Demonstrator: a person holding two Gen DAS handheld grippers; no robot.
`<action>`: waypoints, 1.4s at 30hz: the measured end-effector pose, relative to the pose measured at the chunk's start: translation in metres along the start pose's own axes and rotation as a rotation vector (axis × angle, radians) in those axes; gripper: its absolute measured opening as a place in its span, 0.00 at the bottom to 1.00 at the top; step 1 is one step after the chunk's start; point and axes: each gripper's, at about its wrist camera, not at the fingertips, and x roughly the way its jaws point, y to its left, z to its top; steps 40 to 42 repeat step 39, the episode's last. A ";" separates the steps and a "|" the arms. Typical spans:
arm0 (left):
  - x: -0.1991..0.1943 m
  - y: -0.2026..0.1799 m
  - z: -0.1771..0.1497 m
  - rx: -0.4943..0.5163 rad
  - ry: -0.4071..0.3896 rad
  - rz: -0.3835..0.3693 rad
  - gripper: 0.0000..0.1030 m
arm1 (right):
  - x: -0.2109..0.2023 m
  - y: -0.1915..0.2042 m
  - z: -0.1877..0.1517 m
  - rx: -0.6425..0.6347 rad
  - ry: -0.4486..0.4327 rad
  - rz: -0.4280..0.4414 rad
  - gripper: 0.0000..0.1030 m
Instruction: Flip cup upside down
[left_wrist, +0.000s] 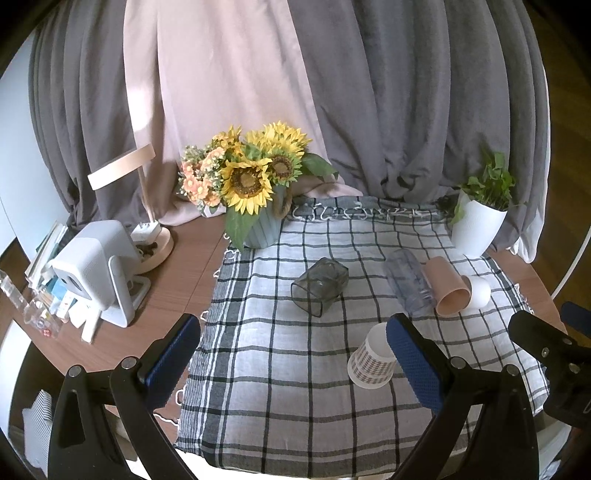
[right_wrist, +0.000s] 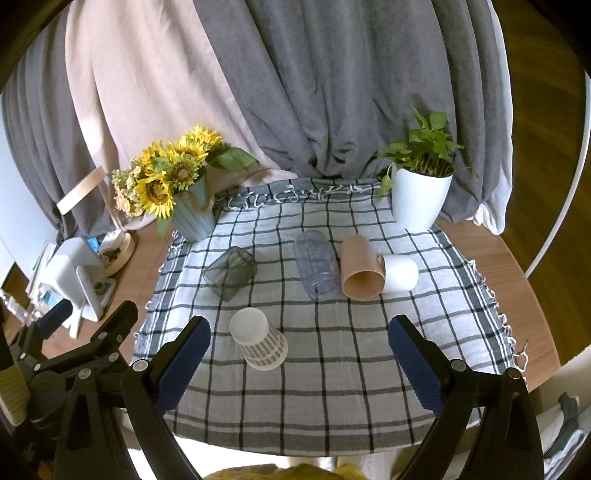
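Both my hand-held grippers, left (left_wrist: 291, 354) and right (right_wrist: 299, 350), hang released and empty above the checked cloth (right_wrist: 332, 369). The patterned paper cup (right_wrist: 258, 341) stands inverted, nearest them. Behind it four cups lie toppled and empty: grey (right_wrist: 231, 273), clear (right_wrist: 317, 264), peach (right_wrist: 360, 271), white (right_wrist: 400, 273).

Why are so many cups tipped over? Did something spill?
Four are lying on their sides on the checked cloth: the grey square glass, the clear tumbler, the pink cup and the white cup touching it. The patterned paper cup stands upside down. No spill shows.
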 end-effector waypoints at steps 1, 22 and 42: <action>0.000 0.001 0.000 0.000 0.000 0.000 1.00 | 0.001 0.001 0.000 0.000 0.002 -0.001 0.94; 0.004 0.000 0.000 -0.009 0.002 0.002 1.00 | 0.002 0.002 0.000 -0.001 0.006 -0.007 0.94; 0.006 0.001 0.002 -0.012 0.004 0.004 1.00 | 0.006 -0.002 0.001 0.002 0.013 -0.008 0.94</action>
